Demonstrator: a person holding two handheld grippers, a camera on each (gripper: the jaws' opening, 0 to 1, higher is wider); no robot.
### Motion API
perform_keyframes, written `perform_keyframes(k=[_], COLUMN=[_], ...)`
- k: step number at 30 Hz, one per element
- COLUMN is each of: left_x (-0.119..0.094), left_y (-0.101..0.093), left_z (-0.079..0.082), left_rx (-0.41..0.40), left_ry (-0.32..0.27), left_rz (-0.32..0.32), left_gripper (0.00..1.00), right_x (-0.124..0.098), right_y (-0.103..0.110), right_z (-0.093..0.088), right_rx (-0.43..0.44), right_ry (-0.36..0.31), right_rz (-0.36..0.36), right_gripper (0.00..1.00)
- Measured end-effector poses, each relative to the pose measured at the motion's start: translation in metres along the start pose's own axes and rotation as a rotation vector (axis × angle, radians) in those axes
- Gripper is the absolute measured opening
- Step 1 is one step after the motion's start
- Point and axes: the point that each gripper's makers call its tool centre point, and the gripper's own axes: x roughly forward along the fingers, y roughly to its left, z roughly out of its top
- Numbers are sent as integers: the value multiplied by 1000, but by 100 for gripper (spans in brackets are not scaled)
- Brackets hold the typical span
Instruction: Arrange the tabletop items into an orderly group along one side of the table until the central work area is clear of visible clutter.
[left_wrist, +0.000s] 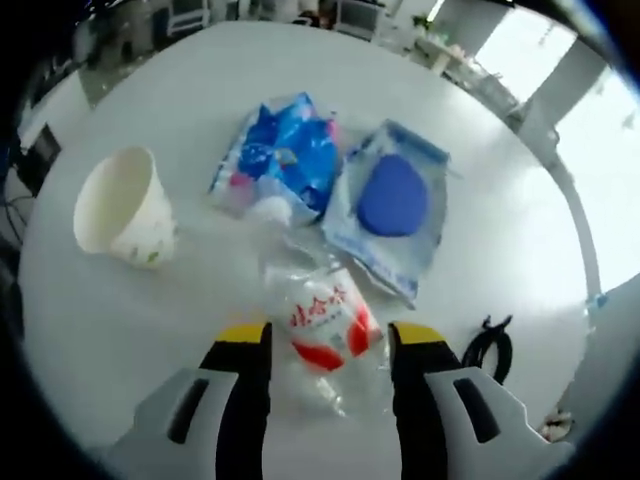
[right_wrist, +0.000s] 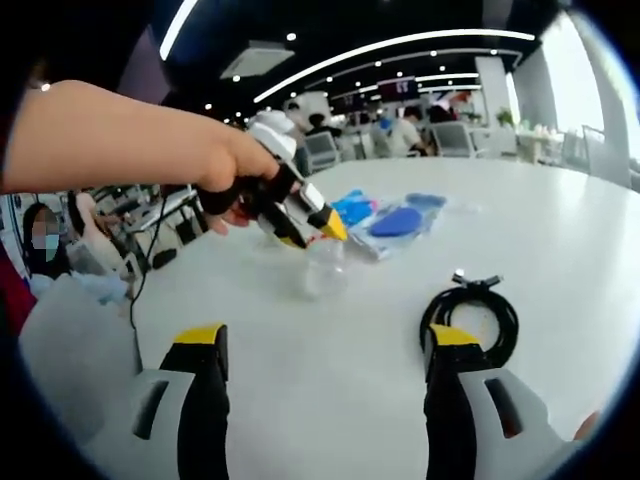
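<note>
Both jaws flank packet (left_wrist: 325, 325), lengthwise between

Black cable (left_wrist: 489, 347) right of left gripper half cut off; small packet's (left_wrist: 322, 325) print illegible (red characters, blurred).

Left gripper (left_wrist: 330, 345) at bottom centre of left gripper view, jaws spread wide, yellow tips pointed up-frame. In right gripper view same gripper sat upper centre, angled down to right, bare hand (right_wrist: 225, 170) and forearm reaching in from upper left. Right gripper (right_wrist: 325, 350) at bottom of right gripper view, jaws wide apart, nothing held.
</note>
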Motion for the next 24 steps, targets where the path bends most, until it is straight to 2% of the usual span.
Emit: perform_keyframes(k=[15, 21, 24], left_x=[9, 7, 4], left_y=[-1, -2, 0], left_z=[-2, -1, -1], left_rx=[-44, -18, 8], left_ry=[9, 15, 23], left_rz=[-7, 0, -3], left_gripper=[44, 42, 37], right_x=[-1, 1, 3], right_y=[-6, -6, -4], right_z=[-2, -5, -4], right_rx=[11, 14, 12], right_ry=[1, 7, 7], right_rz=[-13, -10, -7], right_gripper=[79, 78, 78])
